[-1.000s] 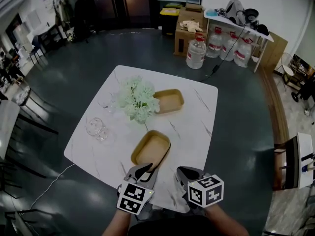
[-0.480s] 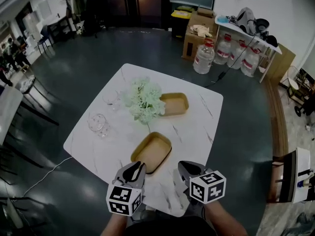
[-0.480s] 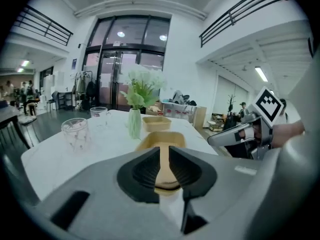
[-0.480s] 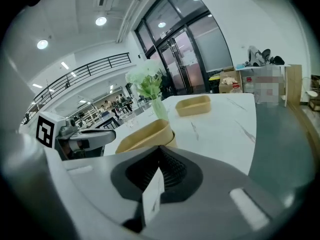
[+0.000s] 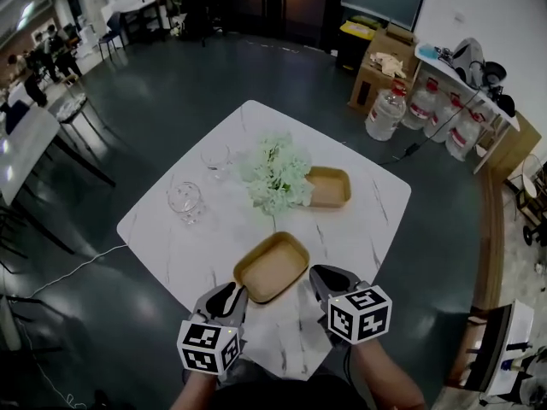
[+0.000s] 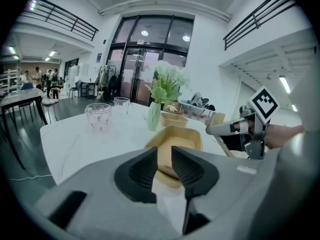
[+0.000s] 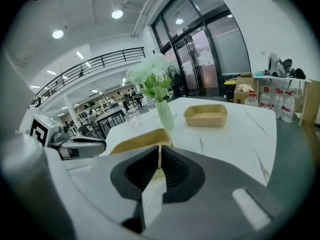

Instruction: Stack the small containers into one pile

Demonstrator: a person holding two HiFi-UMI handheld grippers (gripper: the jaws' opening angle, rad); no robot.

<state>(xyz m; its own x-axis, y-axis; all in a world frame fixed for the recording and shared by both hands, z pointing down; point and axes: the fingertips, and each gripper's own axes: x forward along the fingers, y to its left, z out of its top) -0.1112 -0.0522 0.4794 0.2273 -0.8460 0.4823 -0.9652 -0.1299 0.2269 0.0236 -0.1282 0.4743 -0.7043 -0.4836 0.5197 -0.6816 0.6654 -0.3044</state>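
Containers, two: near container [image 5: 272, 266] at the counter's [image 5: 214, 237] 6 o'clock, far container [image 5: 329, 186] at 1 o'clock. Left gripper [image 5: 231, 290] jaws narrowly apart, just opening, empty. Right gripper [image 5: 323, 273] jaws closed, empty. Best handling: widen the jaws, pinch one rim squarely, lift level.

Dark glossy floor [image 5: 128, 126] all round white marble table [image 5: 205, 237]. Cardboard boxes [image 5: 380, 71] and big water jugs [image 5: 386, 114] at 1 o'clock, by white side table [image 5: 451, 65] against white wall [image 5: 479, 7]. Wood-tone floor strip [image 5: 491, 220] at 3 o'clock. Light-topped desk [image 5: 21, 139] on dark legs at 10 o'clock. Cable [image 5: 81, 266] on floor at 8 o'clock. Tall glass doors [image 6: 135, 74], black mezzanine railing [image 6: 65, 19], round ceiling lights [image 7: 117, 14] on.
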